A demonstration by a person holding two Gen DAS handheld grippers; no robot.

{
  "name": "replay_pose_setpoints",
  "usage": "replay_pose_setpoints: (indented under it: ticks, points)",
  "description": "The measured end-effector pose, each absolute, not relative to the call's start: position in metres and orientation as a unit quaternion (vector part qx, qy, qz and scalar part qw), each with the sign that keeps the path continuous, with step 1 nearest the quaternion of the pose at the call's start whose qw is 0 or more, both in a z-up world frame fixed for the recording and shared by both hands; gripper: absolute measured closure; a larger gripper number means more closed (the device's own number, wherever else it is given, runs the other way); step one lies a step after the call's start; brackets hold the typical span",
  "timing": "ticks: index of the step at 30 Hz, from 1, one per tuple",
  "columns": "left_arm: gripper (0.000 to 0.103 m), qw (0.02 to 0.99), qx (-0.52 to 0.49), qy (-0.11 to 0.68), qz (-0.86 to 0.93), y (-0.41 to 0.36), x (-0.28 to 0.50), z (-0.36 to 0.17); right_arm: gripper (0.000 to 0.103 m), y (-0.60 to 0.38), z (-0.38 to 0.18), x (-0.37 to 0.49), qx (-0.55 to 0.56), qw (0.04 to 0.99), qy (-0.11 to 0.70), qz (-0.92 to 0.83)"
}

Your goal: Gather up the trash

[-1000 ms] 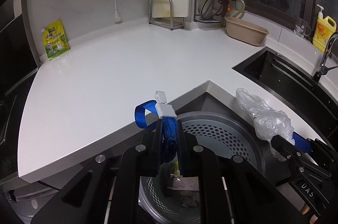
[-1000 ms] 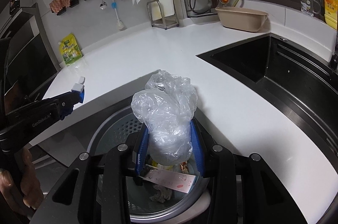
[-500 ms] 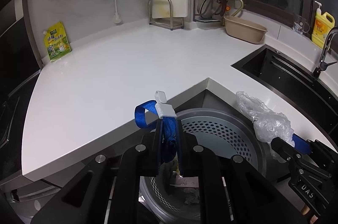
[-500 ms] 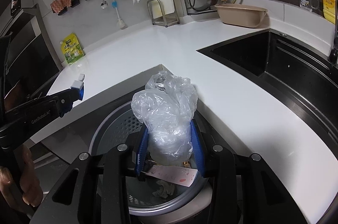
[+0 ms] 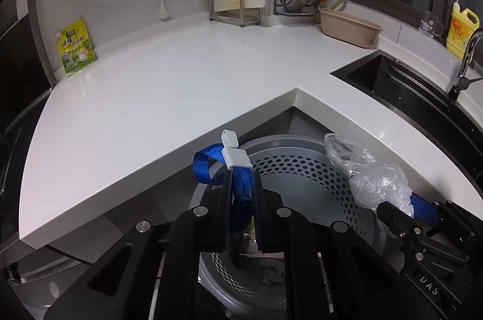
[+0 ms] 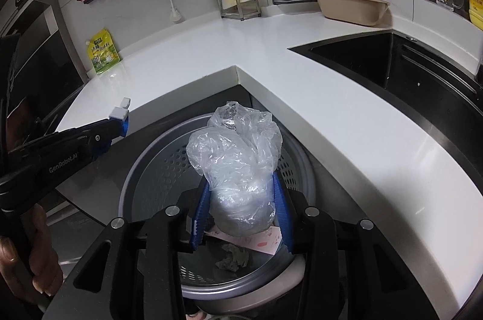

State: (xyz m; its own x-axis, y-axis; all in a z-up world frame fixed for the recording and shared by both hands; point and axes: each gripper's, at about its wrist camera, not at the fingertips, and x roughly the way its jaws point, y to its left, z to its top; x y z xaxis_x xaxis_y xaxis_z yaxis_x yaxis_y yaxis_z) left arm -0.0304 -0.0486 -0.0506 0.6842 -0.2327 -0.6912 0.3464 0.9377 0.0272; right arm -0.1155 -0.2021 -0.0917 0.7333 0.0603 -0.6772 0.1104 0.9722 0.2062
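Observation:
A grey perforated bin (image 5: 305, 166) stands under the inner corner of the white countertop (image 5: 166, 84). My left gripper (image 5: 241, 178) hangs over its near rim, shut on a blue strap (image 5: 205, 166) with a white clip (image 5: 237, 157). My right gripper (image 6: 241, 184) hovers above the bin (image 6: 142, 169) and is shut on a crumpled clear plastic bag (image 6: 238, 145) that bulges above the blue pads. Crumpled paper (image 6: 232, 258) and a pink-printed slip (image 6: 259, 243) lie inside the bin. Each gripper shows in the other's view: the right gripper (image 5: 392, 205) with the bag (image 5: 374, 181), and the left gripper (image 6: 120, 123).
A black sink (image 5: 392, 84) with a faucet (image 5: 465, 63) is at the right. A beige basin (image 5: 347, 28), a yellow bottle (image 5: 462, 30) and a yellow-green pouch (image 5: 75, 48) stand along the back wall. A hand (image 6: 39, 259) holds the left gripper's handle.
The counter corner has slid a little upward in both views and more of the bin shows. Both grips are unchanged.

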Motion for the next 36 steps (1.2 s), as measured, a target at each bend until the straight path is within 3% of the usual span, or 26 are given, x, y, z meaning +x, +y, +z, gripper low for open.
replay_pose_setpoints:
  ticks: [6, 8, 10, 11, 18, 23, 27, 36]
  points:
    - [0.083, 0.914, 0.078, 0.366, -0.156, -0.048, -0.031, -0.055, 0.063, -0.198, -0.096, -0.111, 0.119, 0.921, 0.371, -0.005]
    - [0.070, 0.916, 0.081, 0.362, -0.152, -0.047, -0.032, -0.055, 0.060, -0.198, -0.096, -0.109, 0.121, 0.921, 0.370, -0.005]
    - [0.034, 0.919, 0.079, 0.356, -0.149, -0.046, -0.033, -0.052, 0.053, -0.200, -0.097, -0.108, 0.126, 0.920, 0.371, -0.005]
    - [0.029, 0.923, 0.077, 0.348, -0.148, -0.045, -0.035, -0.050, 0.047, -0.201, -0.097, -0.109, 0.130, 0.920, 0.370, -0.006]
    - [0.027, 0.925, 0.079, 0.343, -0.143, -0.044, -0.035, -0.047, 0.037, -0.208, -0.092, -0.112, 0.145, 0.924, 0.353, -0.010]
    - [0.023, 0.925, 0.076, 0.346, -0.141, -0.044, -0.034, -0.047, 0.037, -0.206, -0.089, -0.114, 0.143, 0.926, 0.349, -0.008]
    - [0.013, 0.924, 0.074, 0.346, -0.141, -0.041, -0.035, -0.046, 0.037, -0.204, -0.088, -0.115, 0.142, 0.927, 0.347, -0.009]
    - [0.007, 0.923, 0.069, 0.353, -0.136, -0.041, -0.034, -0.048, 0.034, -0.202, -0.084, -0.117, 0.132, 0.929, 0.344, -0.016]
